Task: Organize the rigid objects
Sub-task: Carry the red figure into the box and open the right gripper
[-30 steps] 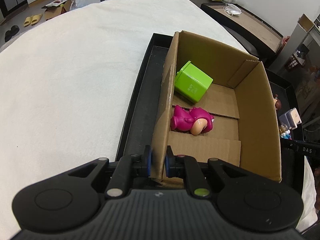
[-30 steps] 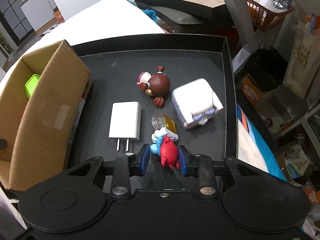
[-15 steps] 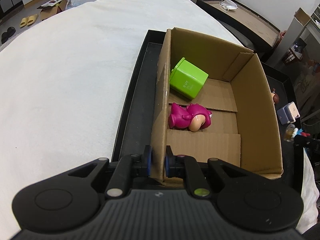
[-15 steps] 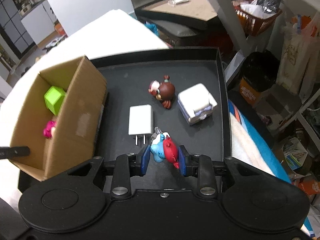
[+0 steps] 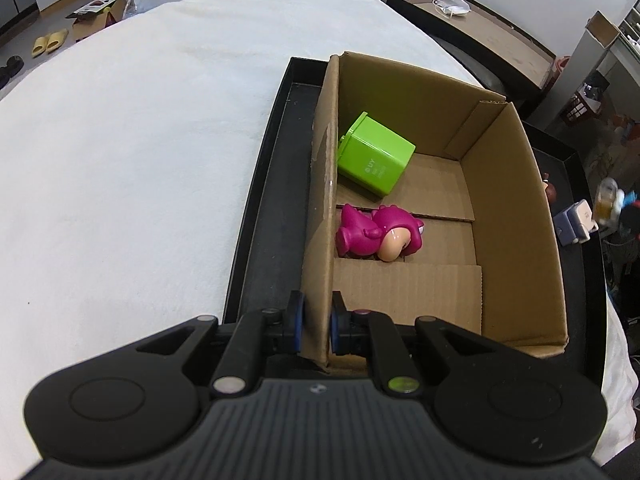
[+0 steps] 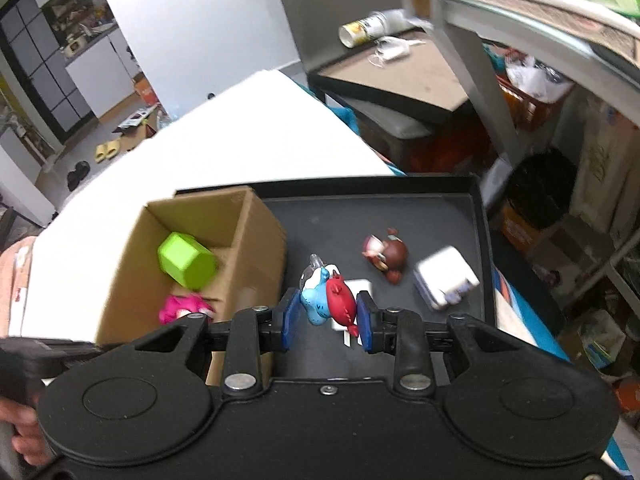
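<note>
- Our left gripper (image 5: 316,322) pinches the cardboard box (image 5: 516,216) wall.
- Our right gripper (image 6: 329,312) clamps a blue-and-red figurine (image 6: 329,296) above the black tray (image 6: 482,236).

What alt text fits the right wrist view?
The right gripper holds a blue-and-red figurine above a black tray. A cardboard box at left holds a green container and pink toy.

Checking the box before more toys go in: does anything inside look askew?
Yes. The green container is tipped on its side against the cardboard box wall, and the pink figure lies on its side rather than standing.
</note>
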`<action>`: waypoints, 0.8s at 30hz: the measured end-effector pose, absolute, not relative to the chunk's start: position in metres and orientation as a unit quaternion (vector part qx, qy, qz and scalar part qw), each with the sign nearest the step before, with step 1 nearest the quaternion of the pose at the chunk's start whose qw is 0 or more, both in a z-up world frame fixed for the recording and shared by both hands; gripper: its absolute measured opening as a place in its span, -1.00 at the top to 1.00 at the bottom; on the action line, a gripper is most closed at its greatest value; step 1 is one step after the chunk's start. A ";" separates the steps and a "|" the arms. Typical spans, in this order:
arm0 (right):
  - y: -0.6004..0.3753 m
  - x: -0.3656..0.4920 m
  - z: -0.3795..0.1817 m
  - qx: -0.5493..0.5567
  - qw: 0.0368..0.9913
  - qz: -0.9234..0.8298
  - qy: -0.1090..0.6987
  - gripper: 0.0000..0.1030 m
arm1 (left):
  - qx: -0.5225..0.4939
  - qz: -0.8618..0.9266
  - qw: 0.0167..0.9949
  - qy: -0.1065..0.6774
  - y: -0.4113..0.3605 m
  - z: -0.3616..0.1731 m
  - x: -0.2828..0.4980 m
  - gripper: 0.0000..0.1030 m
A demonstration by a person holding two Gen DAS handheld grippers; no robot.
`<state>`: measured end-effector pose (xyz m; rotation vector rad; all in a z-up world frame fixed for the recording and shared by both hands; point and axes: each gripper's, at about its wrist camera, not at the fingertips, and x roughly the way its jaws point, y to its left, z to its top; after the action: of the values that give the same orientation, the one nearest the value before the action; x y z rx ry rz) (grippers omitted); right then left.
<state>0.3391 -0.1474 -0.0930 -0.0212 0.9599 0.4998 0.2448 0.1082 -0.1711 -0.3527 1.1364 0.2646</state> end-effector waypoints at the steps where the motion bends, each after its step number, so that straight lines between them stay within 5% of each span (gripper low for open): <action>1: -0.144 0.339 -0.090 -0.010 0.858 0.240 0.454 0.42 | -0.167 0.124 0.820 0.534 0.109 -0.171 0.245 0.77; 24: -0.037 0.337 -0.075 -0.048 0.835 0.322 0.443 0.42 | -0.183 0.119 0.815 0.537 0.113 -0.171 0.245 0.76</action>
<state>0.3365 -0.0367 -0.0748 -0.1014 0.9373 0.6821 0.2452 0.1129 -0.1710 -0.3902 1.1453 0.2530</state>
